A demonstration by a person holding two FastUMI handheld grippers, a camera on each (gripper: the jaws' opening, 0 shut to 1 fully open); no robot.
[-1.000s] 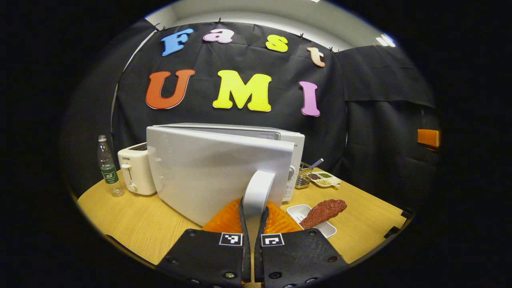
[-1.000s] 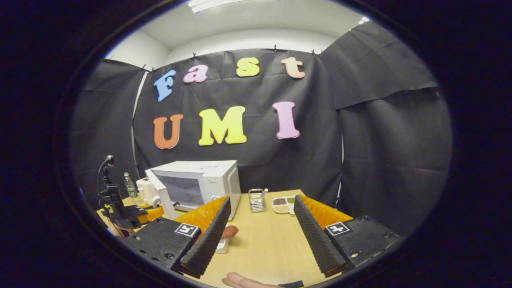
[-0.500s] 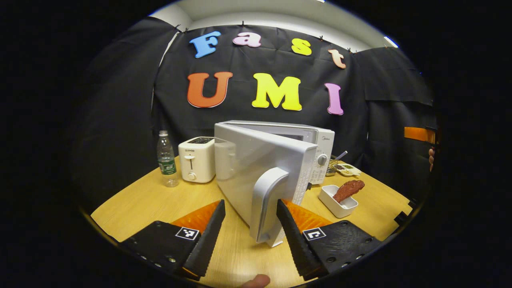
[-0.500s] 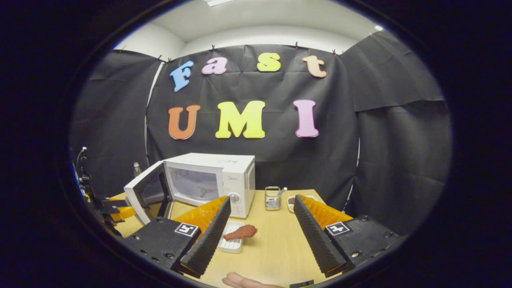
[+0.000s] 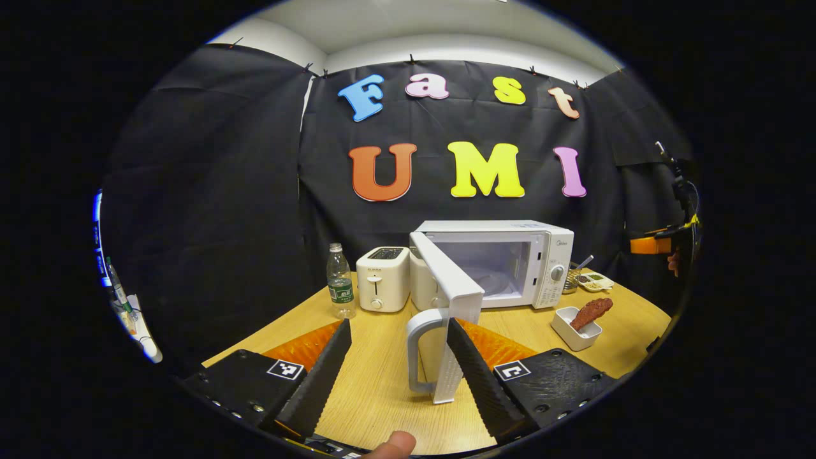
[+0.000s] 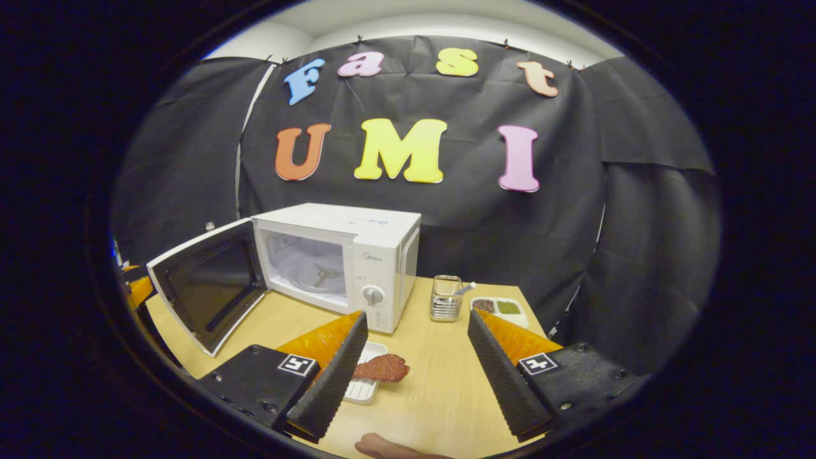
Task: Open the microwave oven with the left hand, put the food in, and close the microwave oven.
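The white microwave [image 5: 510,258] stands at the back of the wooden table with its door [image 5: 449,280] swung wide open and its cavity [image 6: 305,264] showing. My left gripper [image 5: 399,326] is open; the door handle [image 5: 415,349] stands between its fingers, close to the right one, and neither finger presses on it. The food, a reddish-brown piece [image 6: 381,368], lies across a small white dish [image 6: 363,390] in front of the microwave. My right gripper [image 6: 417,317] is open above the table, the food just beside its left finger. The open door [image 6: 207,287] shows its dark inner window.
A white toaster [image 5: 382,287] and a water bottle [image 5: 341,282] stand left of the microwave. A wire holder [image 6: 445,298] and a sectioned dish of seasonings [image 6: 500,308] sit to its right. A thumb [image 5: 392,443] shows at the bottom edge.
My left gripper has let go of the door handle, opened and drawn back. The door has swung wide open. My right gripper has come closer to the microwave and the food.
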